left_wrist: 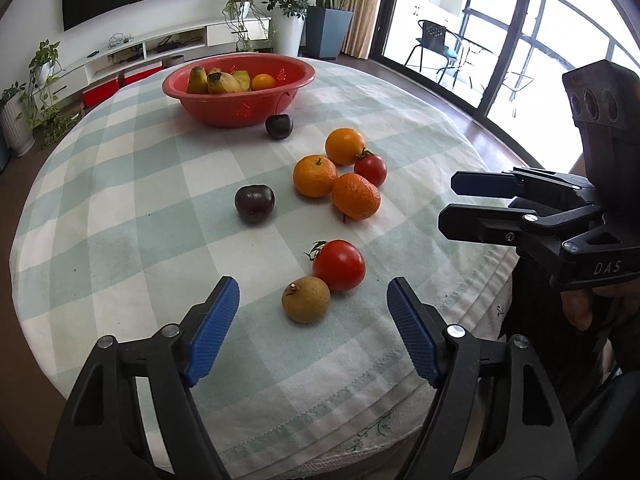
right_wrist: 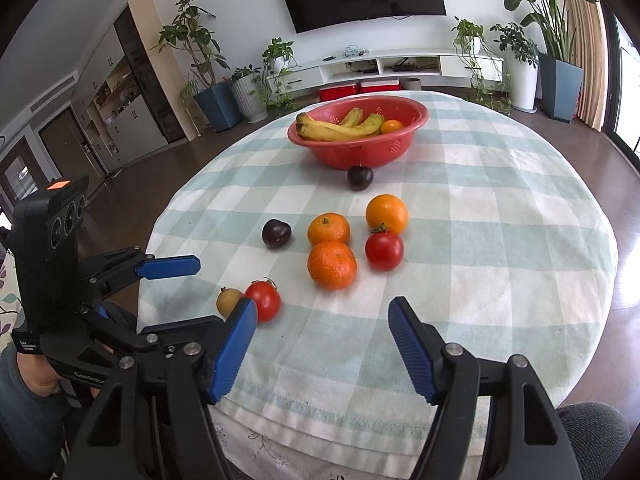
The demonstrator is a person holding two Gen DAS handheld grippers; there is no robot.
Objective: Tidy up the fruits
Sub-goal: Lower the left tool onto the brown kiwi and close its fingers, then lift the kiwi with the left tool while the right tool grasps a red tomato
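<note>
A red bowl [left_wrist: 240, 114] [right_wrist: 340, 156] at the far side of the round table holds bananas [right_wrist: 340, 130] and a small orange [right_wrist: 391, 126]. Loose fruit lies on the checked cloth: three oranges [left_wrist: 315, 176], two tomatoes [left_wrist: 339, 265], two dark plums [left_wrist: 255, 204] and a brown longan [left_wrist: 306, 299]. My left gripper [left_wrist: 312, 320] is open and empty, just short of the longan and the near tomatoes. My right gripper [right_wrist: 322, 344] is open and empty near the table's front edge; it also shows in the left wrist view [left_wrist: 456, 200].
The table [right_wrist: 520, 240] is covered by a green and white checked cloth. Its front edge drops off just below both grippers. One plum [right_wrist: 360, 178] rests against the bowl's base. Plants, a TV unit and glass doors stand beyond the table.
</note>
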